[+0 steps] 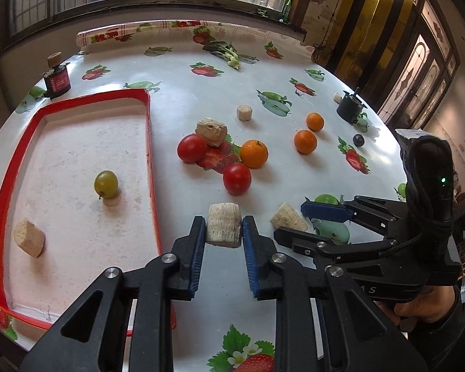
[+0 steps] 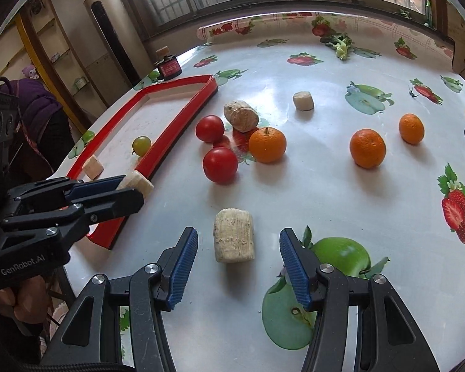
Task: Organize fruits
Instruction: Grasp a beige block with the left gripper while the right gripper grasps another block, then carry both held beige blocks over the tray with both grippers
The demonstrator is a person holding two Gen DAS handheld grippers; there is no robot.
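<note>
Left tool (image 1: 223, 228) pinches a ridged beige block (image 1: 223, 228); right tool (image 2: 238, 259) gapes wide

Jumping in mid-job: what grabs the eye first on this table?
The left gripper is clamped on a pale beige chunk just right of the red-rimmed tray, which already holds a green fruit. Beyond it sit two red tomatoes and three oranges loose on the fruit-print tablecloth. The right gripper is open around another beige chunk.
</note>
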